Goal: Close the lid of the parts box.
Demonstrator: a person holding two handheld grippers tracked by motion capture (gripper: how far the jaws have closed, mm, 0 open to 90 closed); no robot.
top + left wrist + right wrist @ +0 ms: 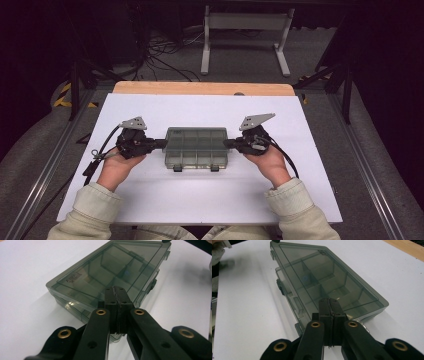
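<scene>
The smoked-plastic compartment box (195, 147), lid down and latches seemingly unopened, is seen at frame centre on the white table (150, 200), flanked by left gripper (161, 144) and right gripper (229, 144), both closed on nothing, tips at its short ends; opening is judged outstanding.

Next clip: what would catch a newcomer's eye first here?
A smoky, see-through compartment box lies closed in the middle of the white table top, its two latches facing the person. The left gripper and the right gripper meet it from opposite short ends, jaws shut with nothing between them, tips at the box's end edges. Through the lid, dividers show, with a small bluish thing in one compartment.
</scene>
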